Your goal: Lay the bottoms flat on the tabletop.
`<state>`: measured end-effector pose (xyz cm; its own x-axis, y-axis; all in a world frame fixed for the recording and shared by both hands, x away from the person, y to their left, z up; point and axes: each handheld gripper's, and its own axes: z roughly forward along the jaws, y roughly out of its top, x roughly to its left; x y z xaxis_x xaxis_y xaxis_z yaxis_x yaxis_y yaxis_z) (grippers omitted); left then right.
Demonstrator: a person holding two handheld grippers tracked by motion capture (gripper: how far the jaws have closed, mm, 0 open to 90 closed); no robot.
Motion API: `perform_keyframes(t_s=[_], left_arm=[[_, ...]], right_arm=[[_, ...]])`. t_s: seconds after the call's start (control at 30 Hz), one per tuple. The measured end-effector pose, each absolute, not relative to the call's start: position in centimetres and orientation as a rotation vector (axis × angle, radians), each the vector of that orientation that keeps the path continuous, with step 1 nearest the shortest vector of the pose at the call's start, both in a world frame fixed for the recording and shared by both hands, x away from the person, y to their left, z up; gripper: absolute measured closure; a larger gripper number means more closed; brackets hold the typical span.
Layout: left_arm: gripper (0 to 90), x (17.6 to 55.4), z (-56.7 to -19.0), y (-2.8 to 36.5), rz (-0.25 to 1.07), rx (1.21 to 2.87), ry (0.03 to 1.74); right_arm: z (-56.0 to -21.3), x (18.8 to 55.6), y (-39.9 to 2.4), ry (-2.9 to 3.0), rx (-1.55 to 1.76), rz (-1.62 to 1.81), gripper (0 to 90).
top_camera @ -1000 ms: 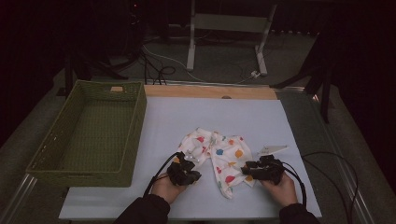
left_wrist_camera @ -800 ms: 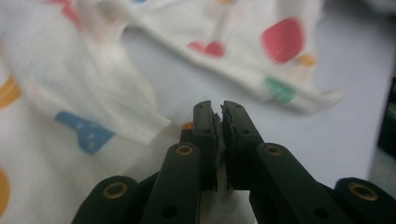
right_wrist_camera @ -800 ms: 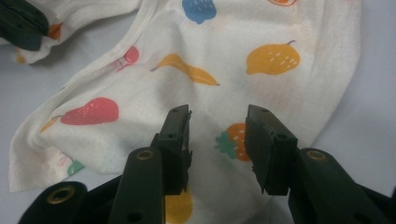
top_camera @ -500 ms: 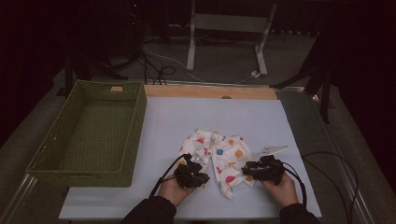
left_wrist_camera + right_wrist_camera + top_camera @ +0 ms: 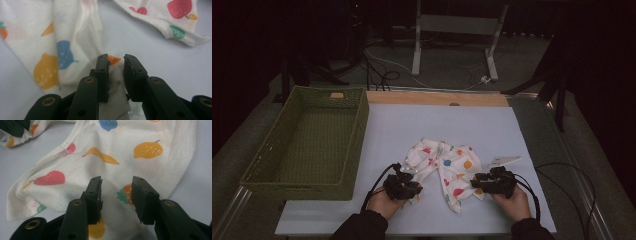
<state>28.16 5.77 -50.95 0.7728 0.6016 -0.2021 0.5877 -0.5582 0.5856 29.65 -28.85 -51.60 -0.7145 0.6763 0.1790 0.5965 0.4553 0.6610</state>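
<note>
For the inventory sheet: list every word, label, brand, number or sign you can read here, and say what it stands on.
None can be read.
White cloth garment with coloured fruit prints: pictures of fruit, no lettering.
Green woven basket: a small tan tag on its far rim, too small to read.
Small white flat piece on the pale blue table: no legible marks.

Dim high view with black surroundings; both gripper views brighter, evenly lit, softly blurred.

We counted one white fruit-printed cloth garment [image 5: 444,167], one green woven rectangular basket [image 5: 309,145], one small white flat object [image 5: 503,161], and two black handheld grippers.
</note>
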Motion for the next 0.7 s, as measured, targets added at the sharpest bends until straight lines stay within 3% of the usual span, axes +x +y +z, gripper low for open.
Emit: perform_keyframes(t_s=[0.33, 0.7], left_arm=[[88.0, 28.1, -51.1, 5.6, -0.016, 2.309, 0.869], [88.7, 27.8, -50.3, 2.4, -0.102, 2.239, 0.804]], right_arm=[[-51.6, 29.6, -28.8, 2.586, 1.139, 1.107, 59.8], [-51.4, 29.5, -29.0, 2.591, 1.125, 1.114, 59.9]])
